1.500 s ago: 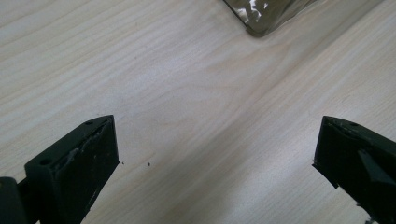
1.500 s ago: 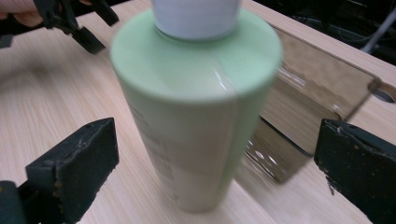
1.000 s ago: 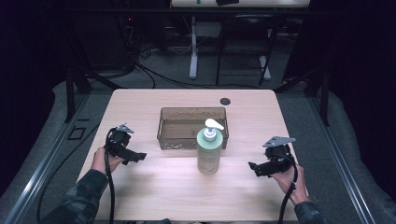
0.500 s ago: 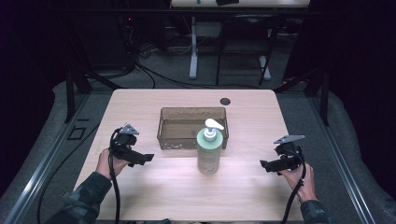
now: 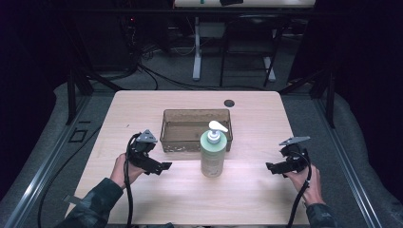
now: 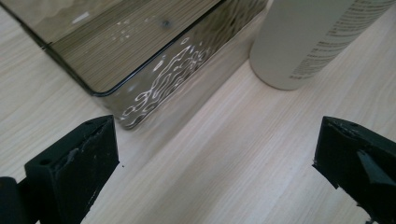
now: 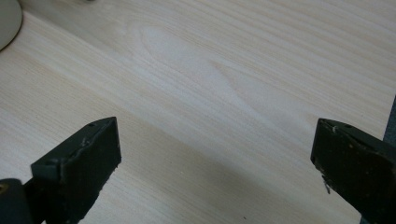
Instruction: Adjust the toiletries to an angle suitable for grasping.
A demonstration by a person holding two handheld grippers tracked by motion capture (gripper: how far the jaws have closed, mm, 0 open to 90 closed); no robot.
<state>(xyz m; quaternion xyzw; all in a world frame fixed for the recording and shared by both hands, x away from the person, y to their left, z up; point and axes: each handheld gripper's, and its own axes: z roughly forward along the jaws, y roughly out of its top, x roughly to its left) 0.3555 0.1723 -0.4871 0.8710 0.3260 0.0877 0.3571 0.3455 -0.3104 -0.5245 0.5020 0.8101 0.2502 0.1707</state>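
Note:
A pale green pump bottle with a white pump head stands upright mid-table, just in front of a clear brown rectangular bin. My left gripper is open, low over the table left of the bottle and near the bin's front left corner. In the left gripper view the bin and the bottle's base lie ahead between wide jaws. My right gripper is open too, right of the bottle, with bare wood between its jaws. The bottle's edge shows at the far upper left of the right gripper view.
The light wooden table has a small dark round disc near its far edge. Dark floor, cables and metal frame legs surround the table. Another table's white leg stands behind.
My right gripper has drawn back to the right, away from the bottle. My left gripper has shifted slightly right and toward the bin. Bottle and bin have not moved.

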